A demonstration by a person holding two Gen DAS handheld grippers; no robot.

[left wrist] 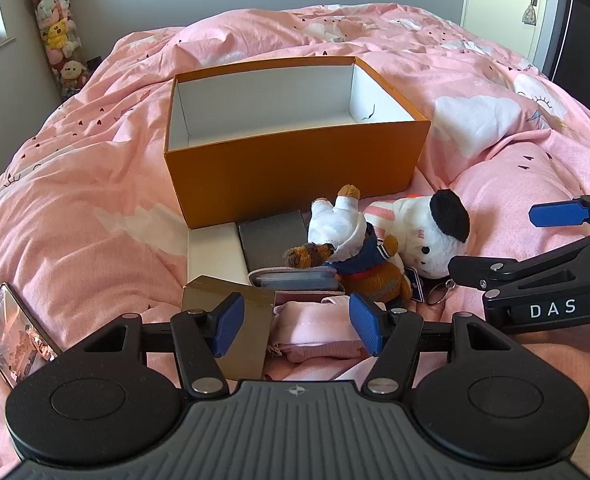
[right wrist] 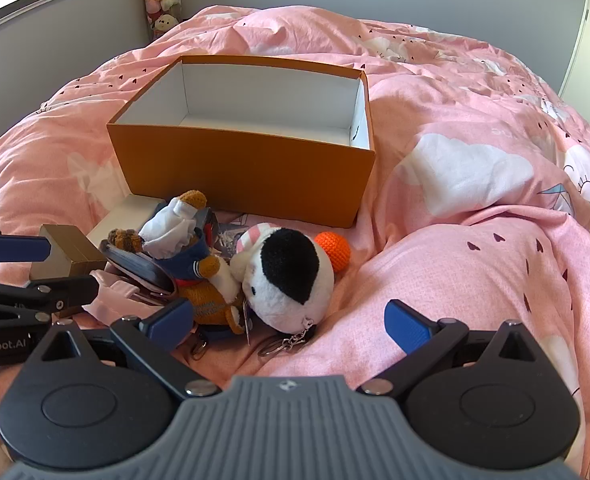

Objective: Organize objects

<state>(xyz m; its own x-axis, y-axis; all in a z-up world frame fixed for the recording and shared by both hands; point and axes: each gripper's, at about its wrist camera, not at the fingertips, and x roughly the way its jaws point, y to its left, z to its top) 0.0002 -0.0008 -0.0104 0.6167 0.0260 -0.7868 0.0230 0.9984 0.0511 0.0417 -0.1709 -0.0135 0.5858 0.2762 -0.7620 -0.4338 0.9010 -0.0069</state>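
Clutter of small items heaped on pink bed (left wrist: 95, 184), lower centre of both wrist views, just in front of near wall of orange box (left wrist: 295, 168). Box open-topped, white inside, apparently empty.

Left gripper (left wrist: 297, 326), fingers (left wrist: 227, 330) parted, gripping nothing; poised over gold box (left wrist: 231, 320) at left and pink fabric pouch (left wrist: 315, 332) between the blue pads. Right gripper (right wrist: 291, 322), fingers (right wrist: 409, 330) spread to their widest, empty; panda plush (right wrist: 291, 276) lying just ahead, with keyring (right wrist: 291, 342) trailing toward lower centre.

Also in the heap: bear plush in white and navy clothes (left wrist: 343, 248), leaning on panda plush; grey case (left wrist: 273, 236) and white box (left wrist: 215, 256) touching base of orange box; zipped card holder (left wrist: 295, 280) under the bear; orange ball (right wrist: 333, 250) behind the panda, visible in right wrist view only. Phone (left wrist: 15, 340) at lower left of left wrist view, apart from the heap.

Step in hand, as judged: first pick for transfer into orange box. Suggested technique:
- Take top-lying soft items first, panda and bear, to avoid dragging things beneath.
- Close across the plush body, not the keyring chain.
- Lift clear of the near wall before moving over the opening.
- Lay flat, rigid boxes along the floor of the box, plush on top.
- Keep the two grippers apart over the crowded heap.
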